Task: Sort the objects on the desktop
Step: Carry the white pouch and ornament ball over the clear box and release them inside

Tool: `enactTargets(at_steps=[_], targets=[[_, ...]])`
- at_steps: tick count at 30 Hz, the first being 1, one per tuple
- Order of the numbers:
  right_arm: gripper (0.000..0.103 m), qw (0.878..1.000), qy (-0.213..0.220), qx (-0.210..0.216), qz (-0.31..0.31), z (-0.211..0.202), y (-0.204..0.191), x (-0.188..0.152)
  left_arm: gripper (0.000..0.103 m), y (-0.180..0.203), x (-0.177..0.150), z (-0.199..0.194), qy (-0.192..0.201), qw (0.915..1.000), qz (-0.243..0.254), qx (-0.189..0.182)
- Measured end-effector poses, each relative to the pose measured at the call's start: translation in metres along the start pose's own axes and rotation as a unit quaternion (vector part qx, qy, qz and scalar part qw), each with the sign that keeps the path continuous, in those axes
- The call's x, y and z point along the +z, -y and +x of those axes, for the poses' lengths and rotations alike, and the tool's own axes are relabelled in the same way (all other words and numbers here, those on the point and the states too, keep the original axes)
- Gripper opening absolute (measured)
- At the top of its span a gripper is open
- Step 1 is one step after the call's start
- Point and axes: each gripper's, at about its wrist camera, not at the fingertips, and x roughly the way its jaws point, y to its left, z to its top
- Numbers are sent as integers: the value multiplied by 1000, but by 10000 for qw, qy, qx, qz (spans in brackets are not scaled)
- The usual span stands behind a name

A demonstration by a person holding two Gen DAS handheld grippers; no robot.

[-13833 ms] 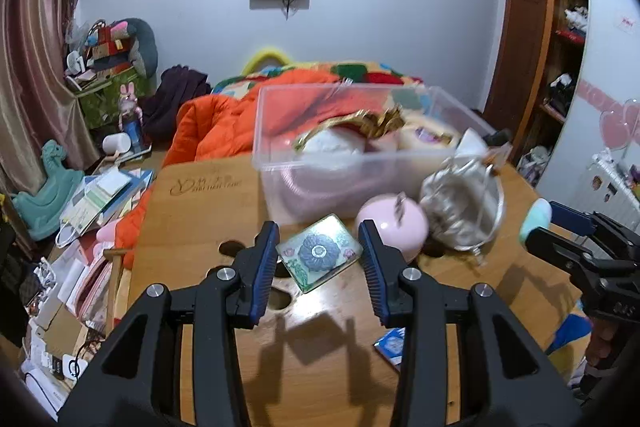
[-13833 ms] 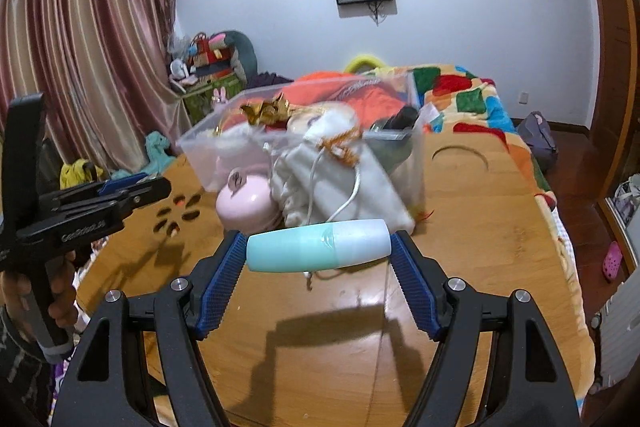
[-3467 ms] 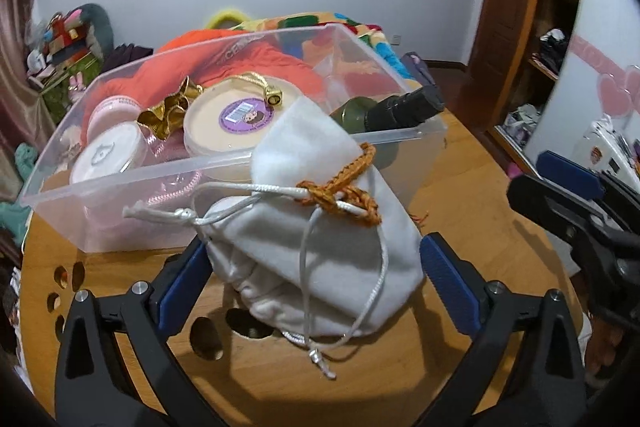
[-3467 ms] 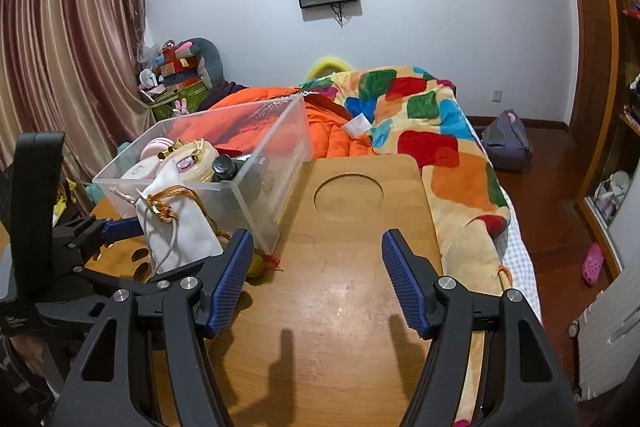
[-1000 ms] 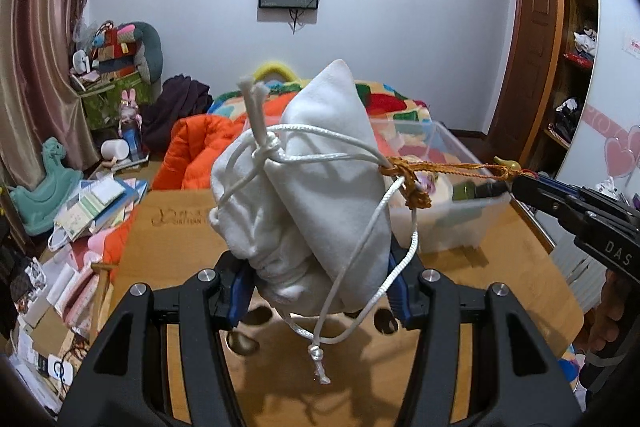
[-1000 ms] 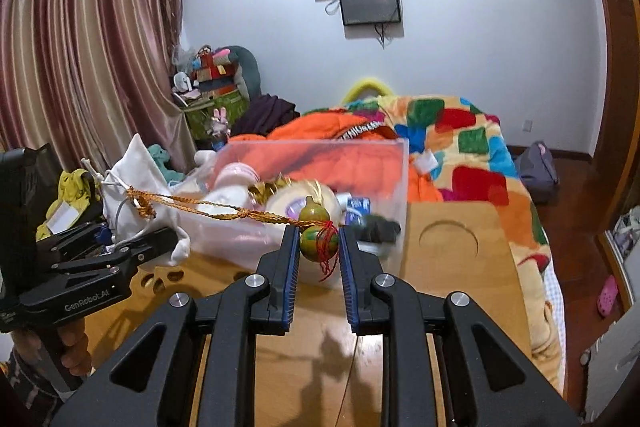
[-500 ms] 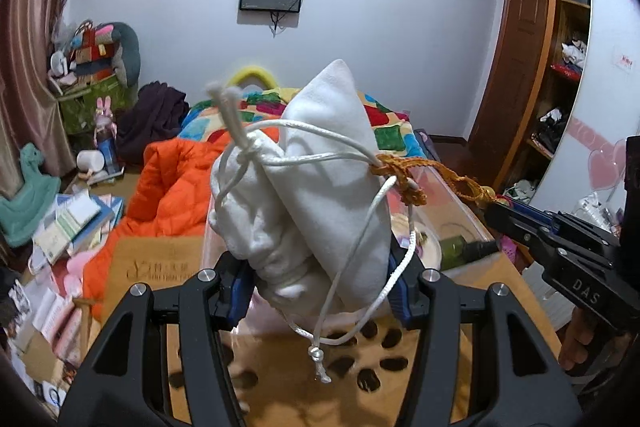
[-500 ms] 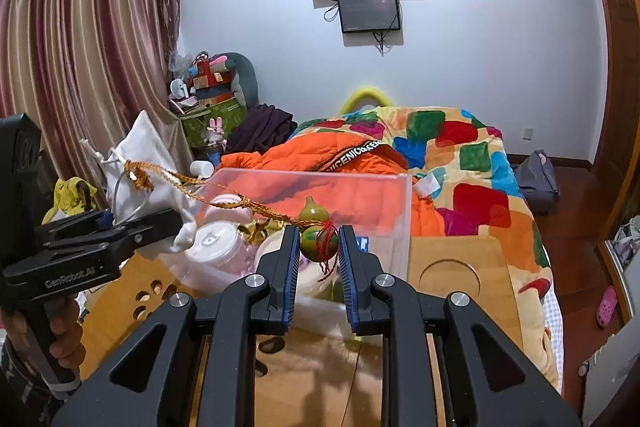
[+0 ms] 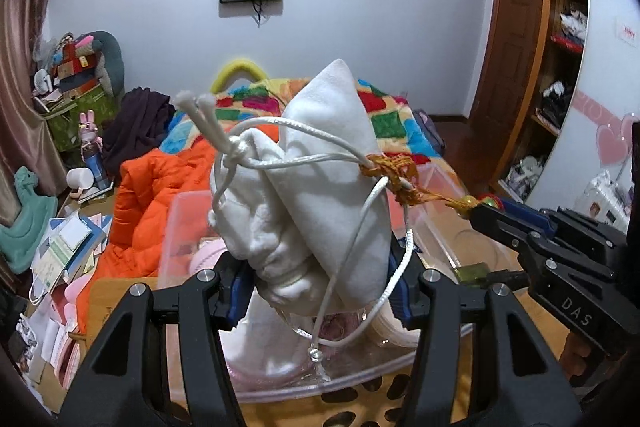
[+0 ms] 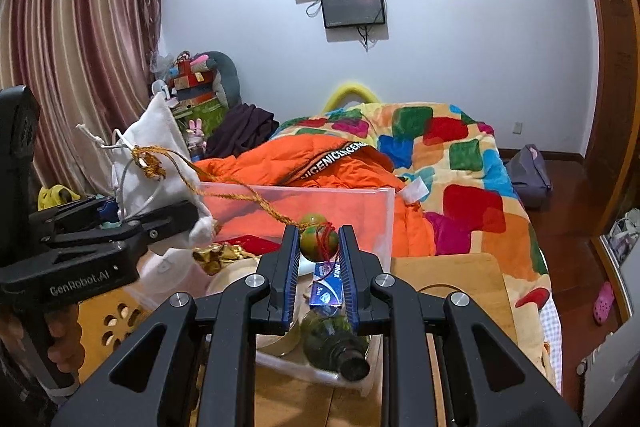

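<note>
My left gripper (image 9: 320,291) is shut on a white drawstring pouch (image 9: 320,195) and holds it above the clear plastic bin (image 9: 436,195). The pouch also shows at the left of the right wrist view (image 10: 160,155). An orange braided cord (image 10: 248,195) runs from the pouch to a green-orange gourd charm (image 10: 319,243). My right gripper (image 10: 319,247) is shut on that charm, over the bin (image 10: 360,203). In the left wrist view the right gripper (image 9: 484,211) is at the right, with the cord (image 9: 400,175) pulled taut between us.
The bin holds a dark green bottle (image 10: 336,343), gold ribbon (image 10: 216,255), round tins and a blue packet (image 10: 326,291). It stands on a wooden table (image 10: 460,287) with cut-out holes. Behind lie an orange jacket (image 10: 320,163) and a bed with a patchwork blanket (image 10: 460,163).
Both grippers have risen and moved forward over the bin, carrying the pouch and the charm. The cord stays stretched between them.
</note>
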Motion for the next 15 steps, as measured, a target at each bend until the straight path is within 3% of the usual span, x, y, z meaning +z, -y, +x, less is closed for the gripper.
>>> enactTargets(at_steps=[9,15], targets=[[18,9997,-227,36,19,25,3,-4,57,1,-2,25,-349,9994,44,-35],[18,9995,-298,32,-27,31,0,-4,75,1,-2,24,-345,9993,113,96]])
